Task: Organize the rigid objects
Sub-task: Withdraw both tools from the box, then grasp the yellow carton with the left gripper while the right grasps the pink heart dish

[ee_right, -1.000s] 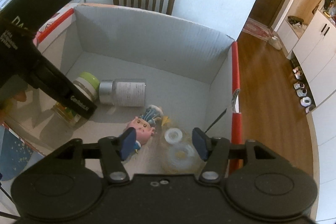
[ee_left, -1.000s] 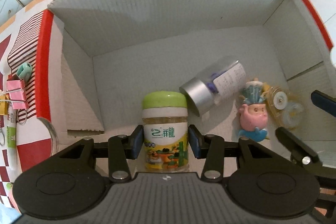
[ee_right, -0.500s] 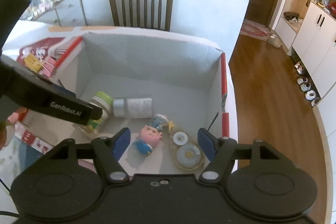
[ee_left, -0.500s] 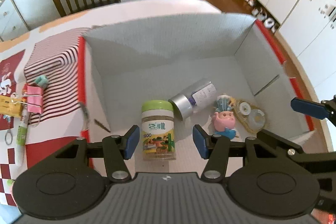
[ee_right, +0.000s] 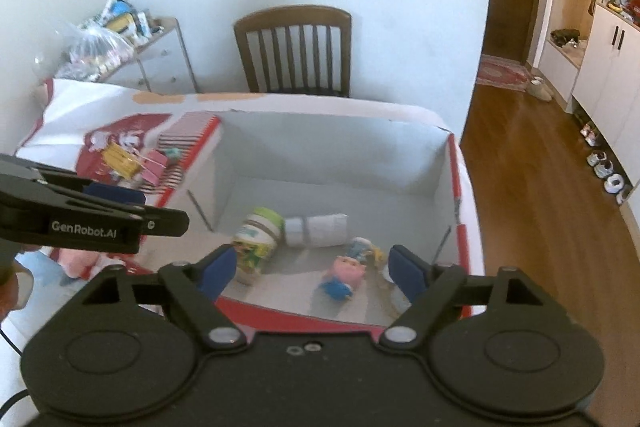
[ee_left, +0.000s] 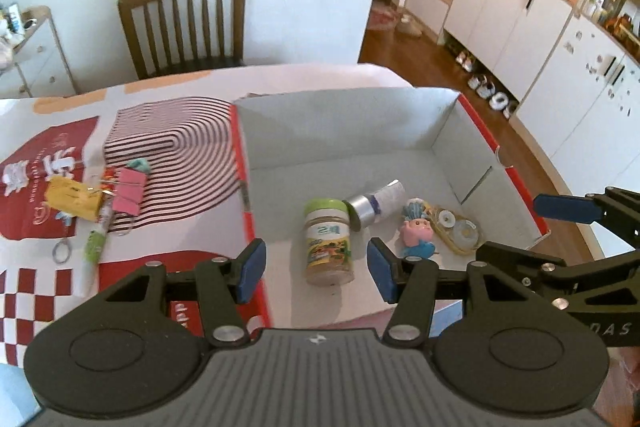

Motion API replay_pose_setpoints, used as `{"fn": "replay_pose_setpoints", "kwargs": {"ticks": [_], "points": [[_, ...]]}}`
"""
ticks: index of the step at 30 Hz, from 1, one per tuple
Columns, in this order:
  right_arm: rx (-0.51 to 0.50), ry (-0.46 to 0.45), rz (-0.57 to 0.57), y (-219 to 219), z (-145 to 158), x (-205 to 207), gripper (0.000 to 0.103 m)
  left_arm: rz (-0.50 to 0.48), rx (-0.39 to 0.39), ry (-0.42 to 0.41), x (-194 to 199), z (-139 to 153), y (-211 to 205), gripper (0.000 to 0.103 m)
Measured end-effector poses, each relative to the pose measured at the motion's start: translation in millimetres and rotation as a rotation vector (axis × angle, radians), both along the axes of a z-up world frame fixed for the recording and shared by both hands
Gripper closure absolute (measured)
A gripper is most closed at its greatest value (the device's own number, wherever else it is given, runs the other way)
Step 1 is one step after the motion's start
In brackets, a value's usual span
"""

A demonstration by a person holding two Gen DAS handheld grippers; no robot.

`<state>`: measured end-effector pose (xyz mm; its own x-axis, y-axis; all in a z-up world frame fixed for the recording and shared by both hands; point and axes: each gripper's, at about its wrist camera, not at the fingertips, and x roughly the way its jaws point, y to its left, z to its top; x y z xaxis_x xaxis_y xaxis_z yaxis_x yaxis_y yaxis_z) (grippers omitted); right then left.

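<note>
Raised clear, your left gripper (ee_left: 314,271) gapes wide, empty; your right gripper (ee_right: 310,273) too. Box (ee_left: 340,123) holds: upright green-lidded jar (ee_left: 329,242), toppled silver-capped tube (ee_left: 374,201), pig toy (ee_left: 416,233), tape dispenser (ee_left: 458,229).

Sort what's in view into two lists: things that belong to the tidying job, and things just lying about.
Job:
- white cardboard box with red rim
- green-lidded jar, upright inside
- silver-capped clear tube, on its side
- pink pig figurine
- clear tape dispenser
- pink binder clip, yellow tag and white pen, left on the tablecloth

Lying about:
- brown wooden chair
- white cabinets
</note>
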<state>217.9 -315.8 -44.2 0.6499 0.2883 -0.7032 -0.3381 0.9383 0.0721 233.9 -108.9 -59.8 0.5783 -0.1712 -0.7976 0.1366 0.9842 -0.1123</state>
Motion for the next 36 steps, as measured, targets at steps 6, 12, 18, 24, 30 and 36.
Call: {"fn": "replay_pose_setpoints", "kwargs": {"ticks": [6,12,18,24,30,36], "points": [[0.037,-0.033,-0.003,20,4,-23,0.011,0.051,-0.012,-0.049,-26,4,36,0.045],[0.049,-0.06,0.014,49,3,-45,0.006,0.121,0.005,-0.081,-48,3,78,0.032],[0.091,-0.068,0.039,84,0,-66,0.0,0.157,-0.001,-0.12,-65,2,120,0.027],[0.088,-0.055,0.084,127,-8,-81,0.0,0.181,0.013,-0.163,-73,0,157,0.021],[0.09,-0.037,0.122,165,-15,-91,0.0,0.192,0.011,-0.173,-71,-5,192,0.021],[0.068,-0.017,0.156,202,-27,-92,0.0,0.198,-0.004,-0.181,-60,-12,226,0.021]]}}
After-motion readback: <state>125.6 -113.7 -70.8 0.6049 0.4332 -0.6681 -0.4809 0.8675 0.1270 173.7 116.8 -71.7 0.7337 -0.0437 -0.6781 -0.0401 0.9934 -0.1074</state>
